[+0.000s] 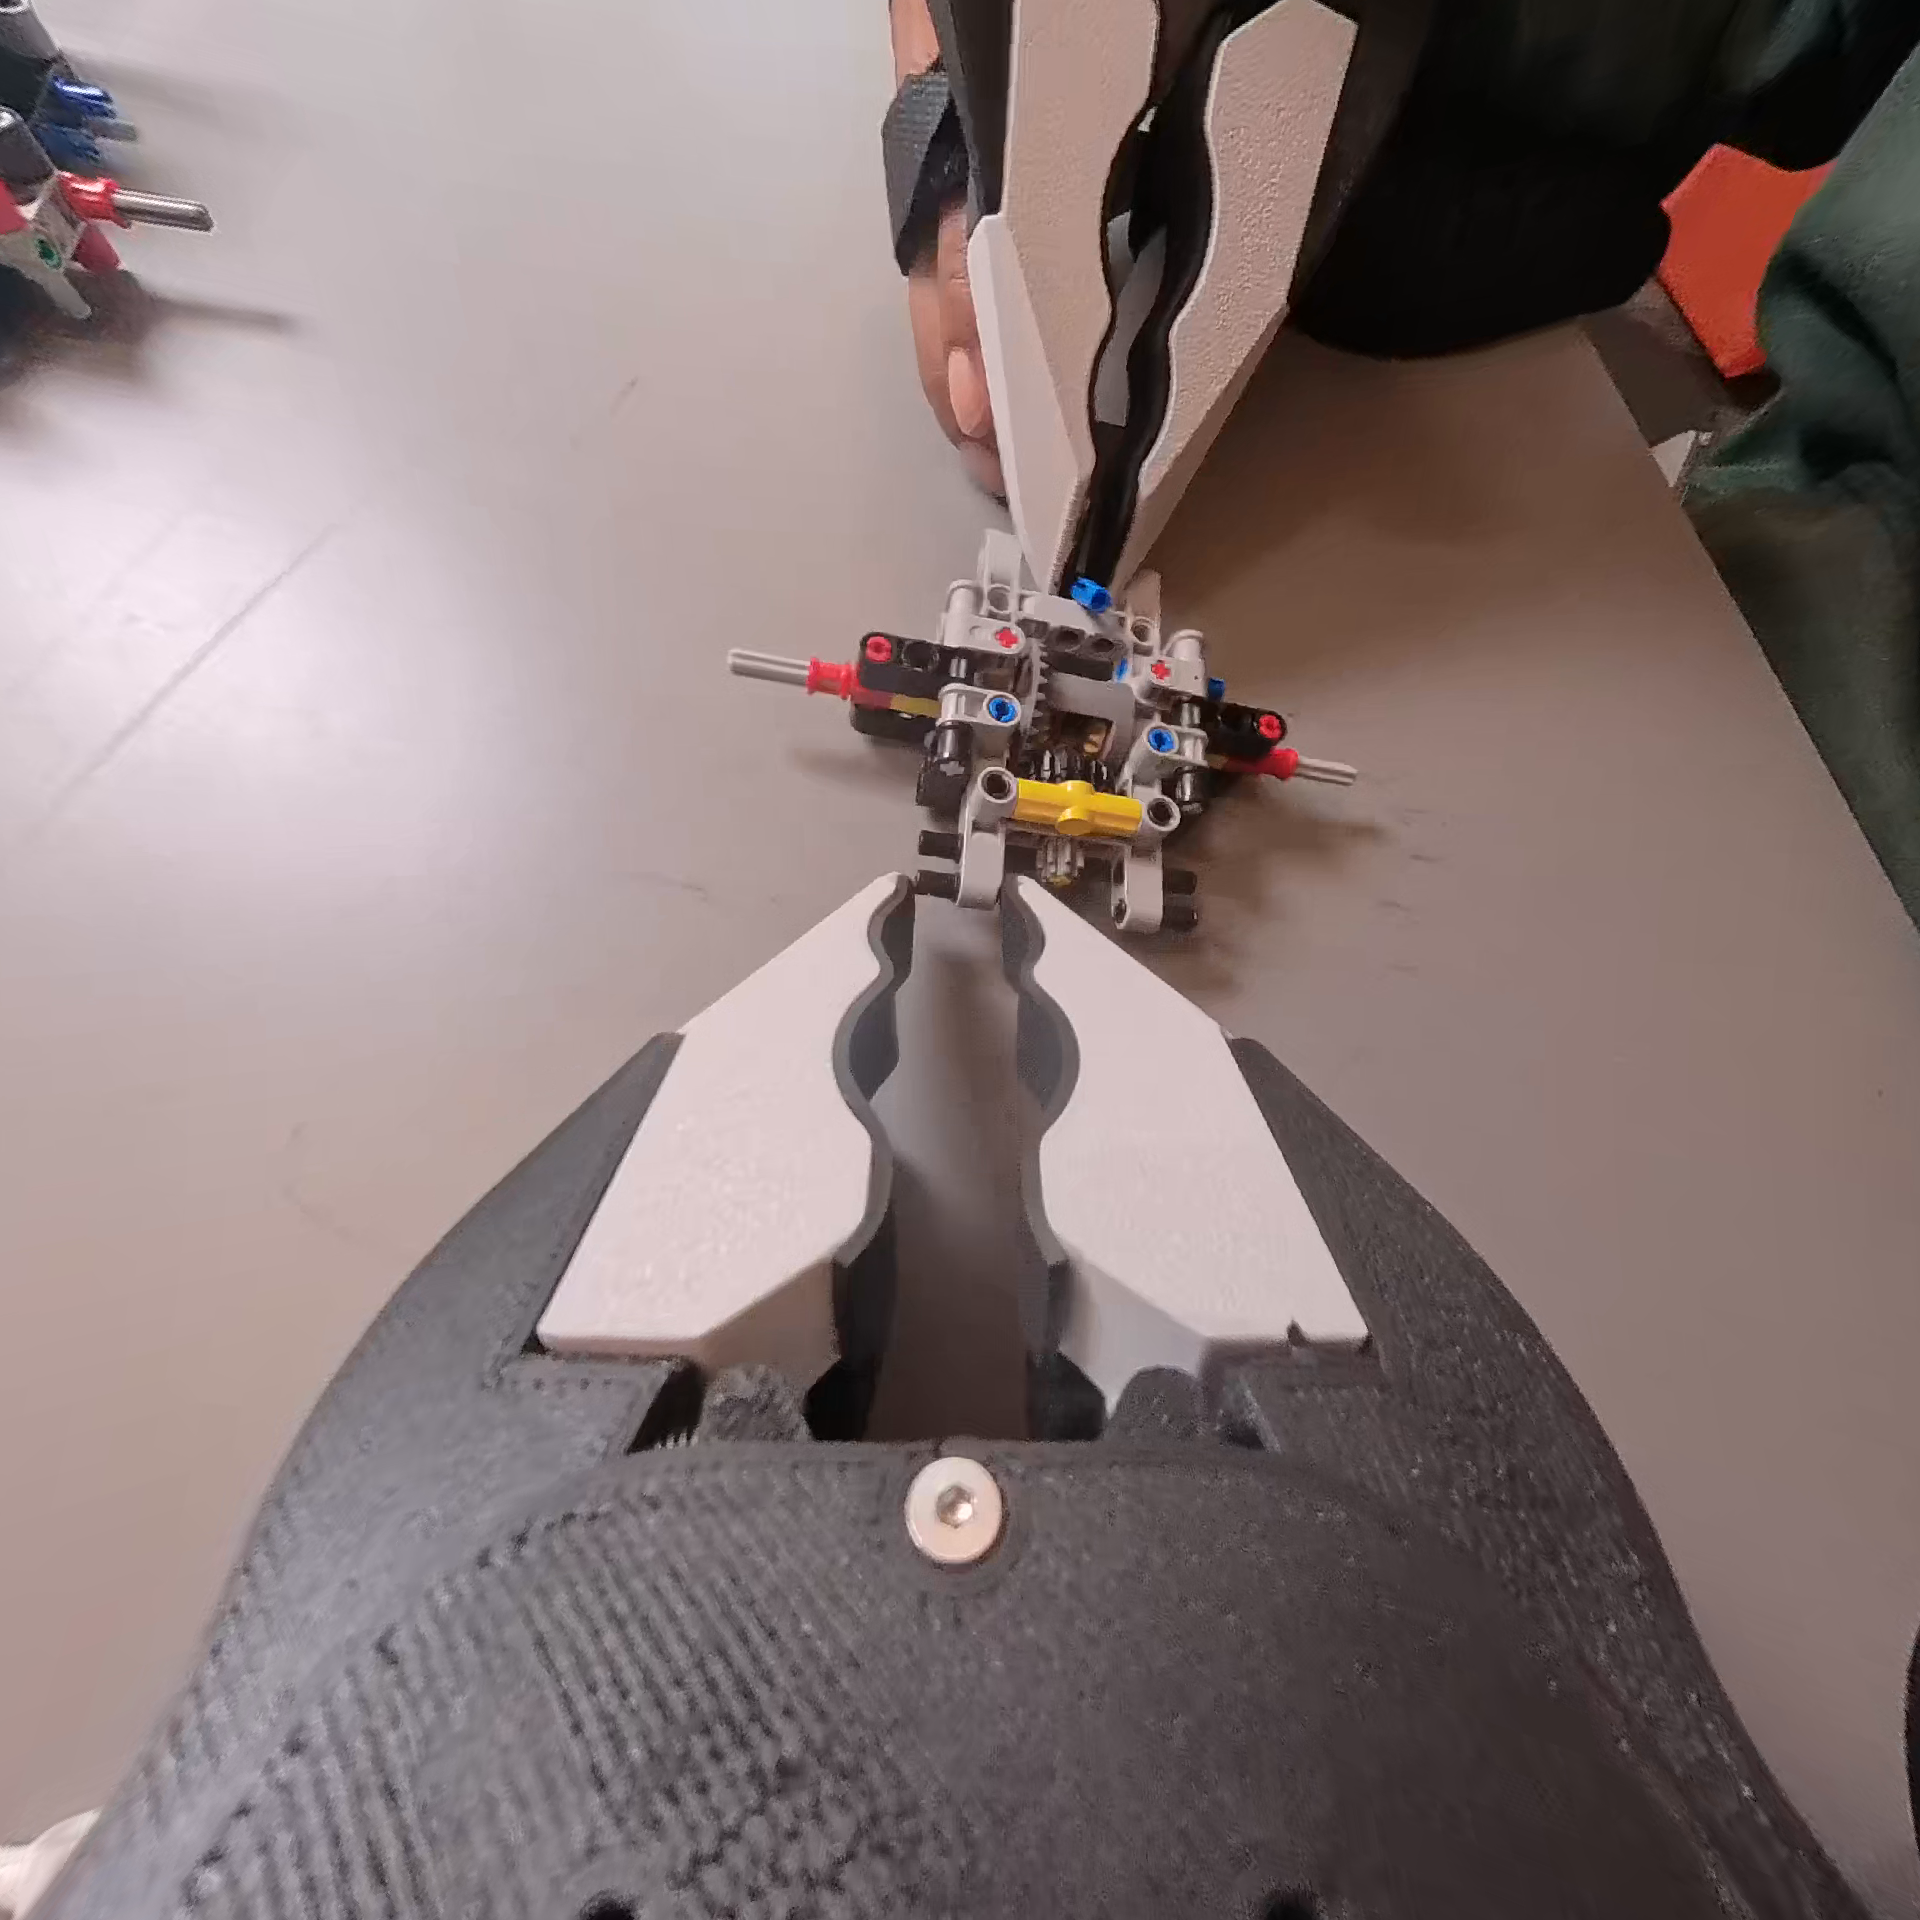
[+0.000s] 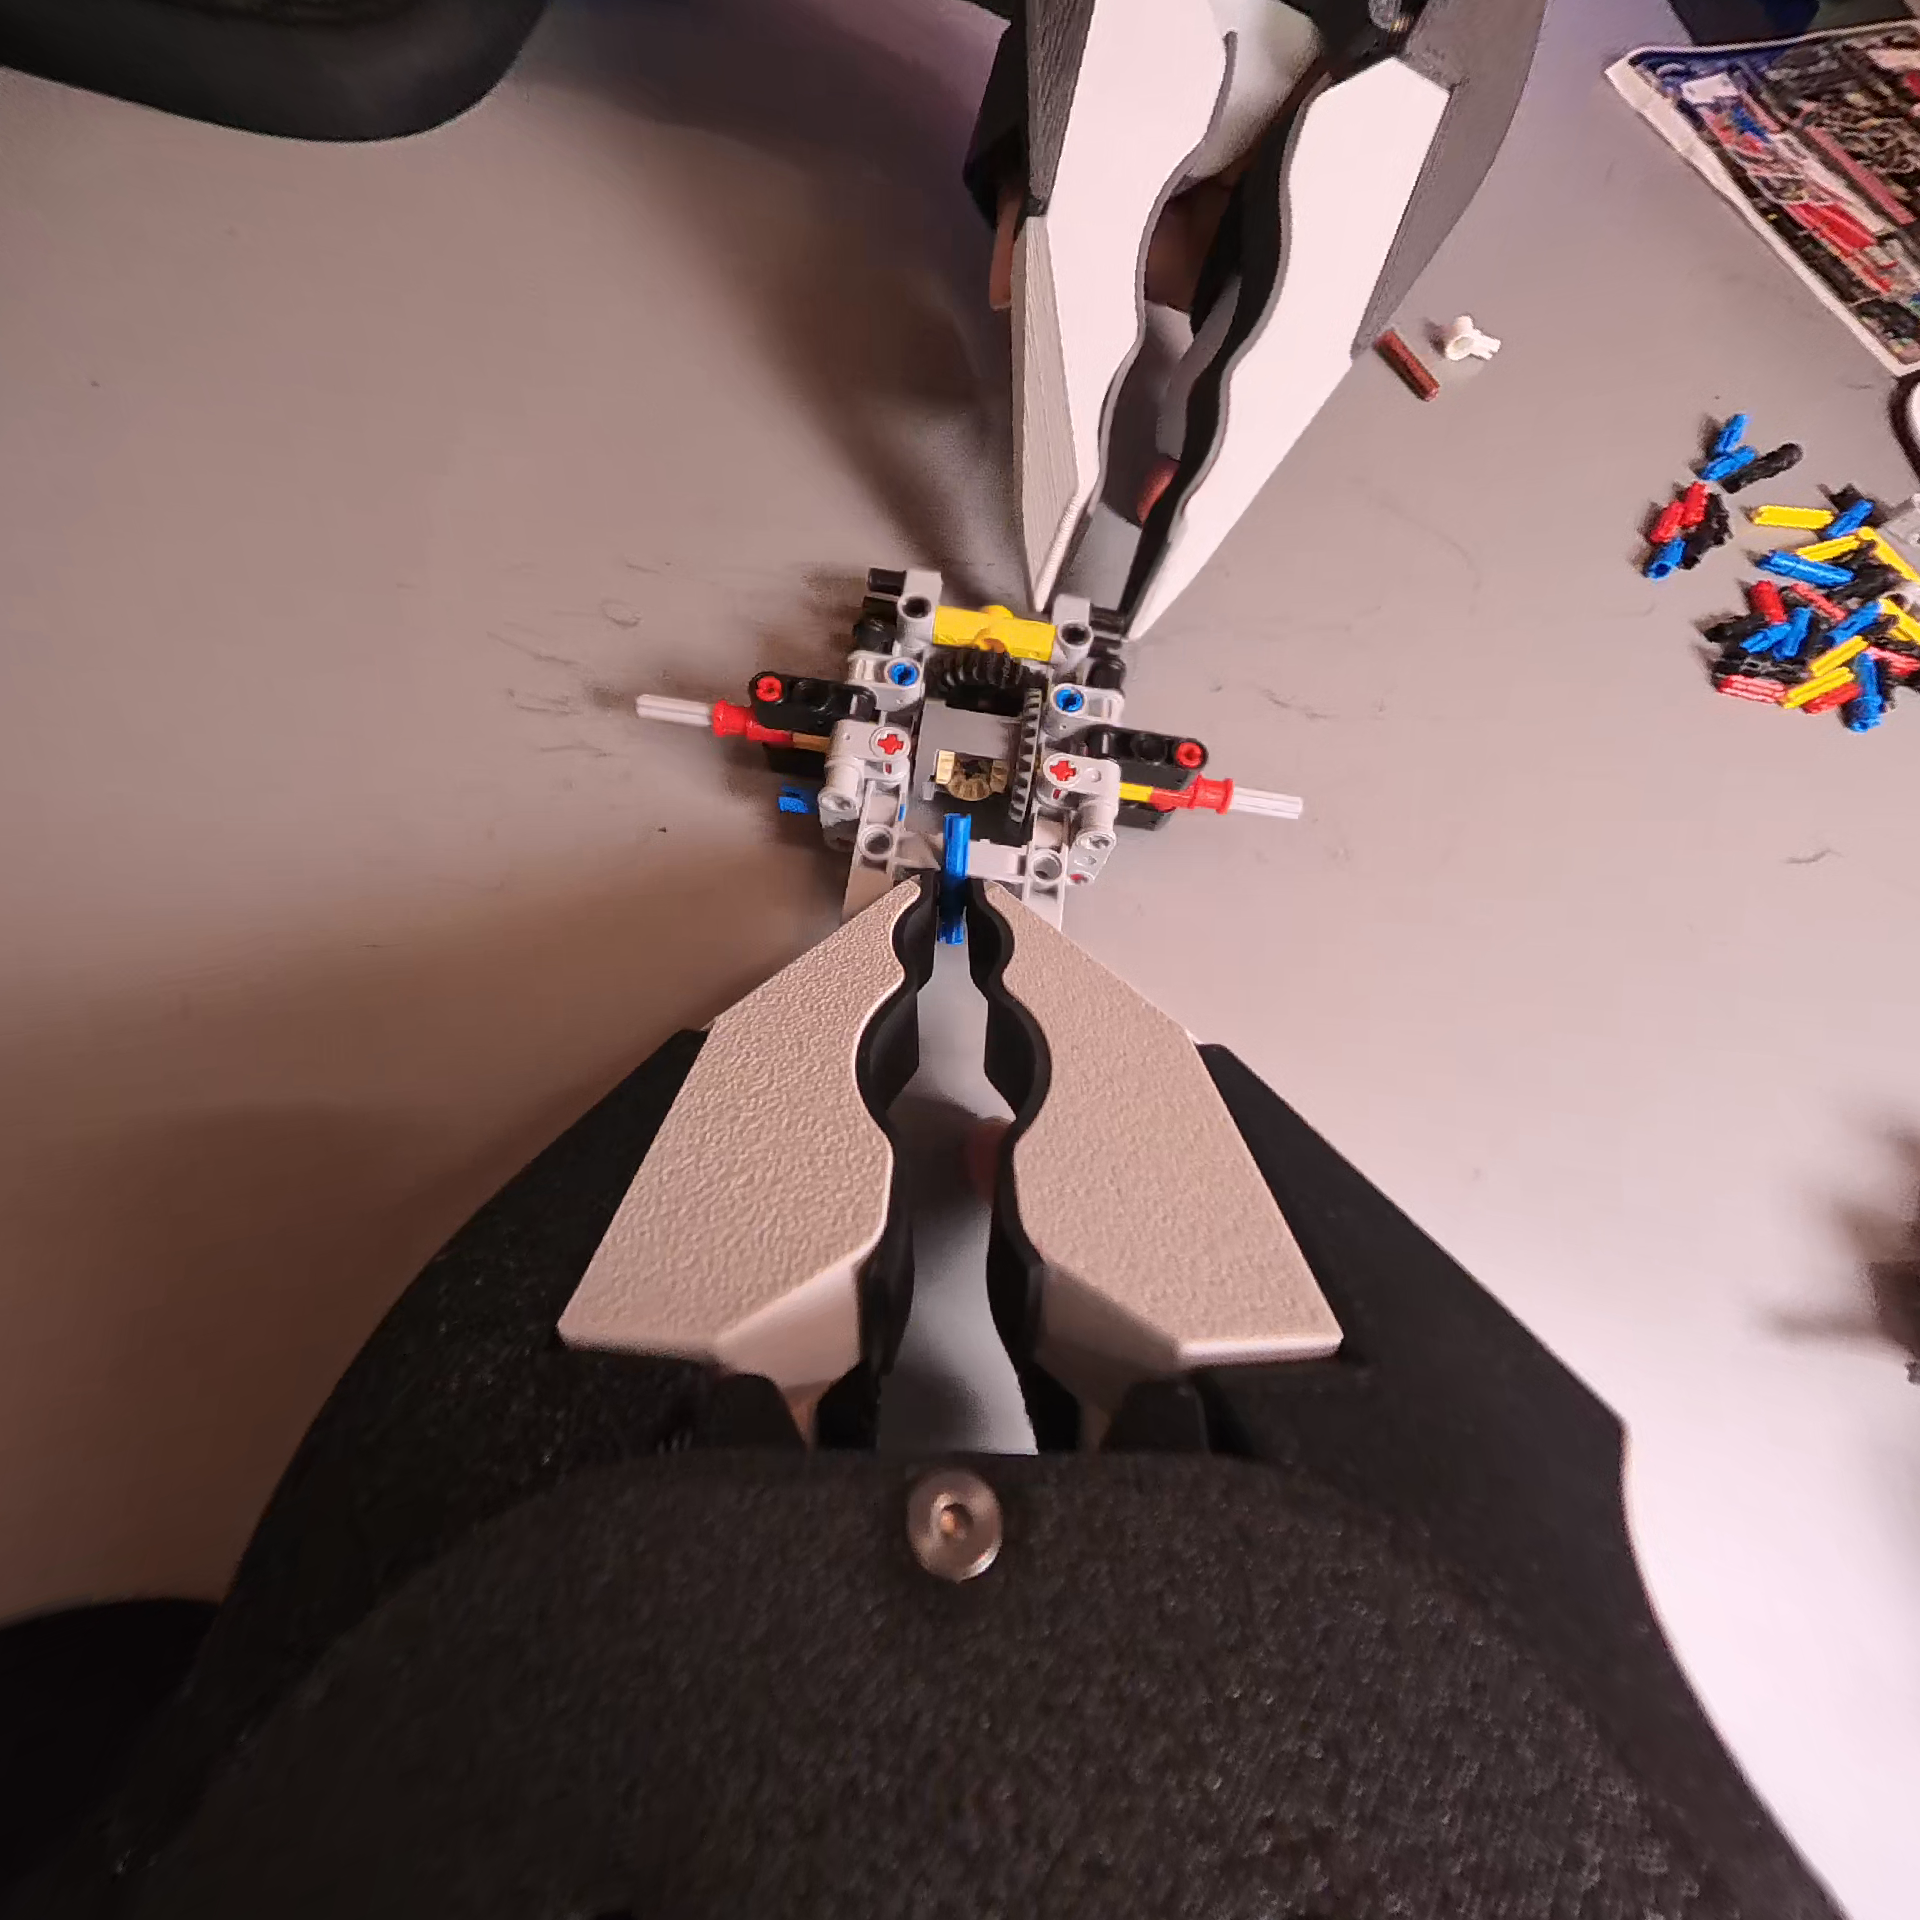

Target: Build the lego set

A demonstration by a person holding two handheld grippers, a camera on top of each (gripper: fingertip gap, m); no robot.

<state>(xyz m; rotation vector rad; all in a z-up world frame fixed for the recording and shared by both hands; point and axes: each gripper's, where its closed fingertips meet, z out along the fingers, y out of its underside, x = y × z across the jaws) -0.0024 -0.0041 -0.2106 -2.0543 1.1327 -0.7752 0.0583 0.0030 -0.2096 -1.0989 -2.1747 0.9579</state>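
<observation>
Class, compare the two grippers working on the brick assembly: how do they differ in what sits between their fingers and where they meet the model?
The right gripper pinches a blue pin; the left gripper closes around a grey beam end of the assembly. The right's jaws stand narrower than the left's. The left works at the yellow-piece end, the right opposite. Both share light fingers.

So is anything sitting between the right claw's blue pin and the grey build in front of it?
Nothing visible. The blue pin, pinched in the right claw, already reaches the grey build's near beam. The left claw is on the opposite side.
</observation>
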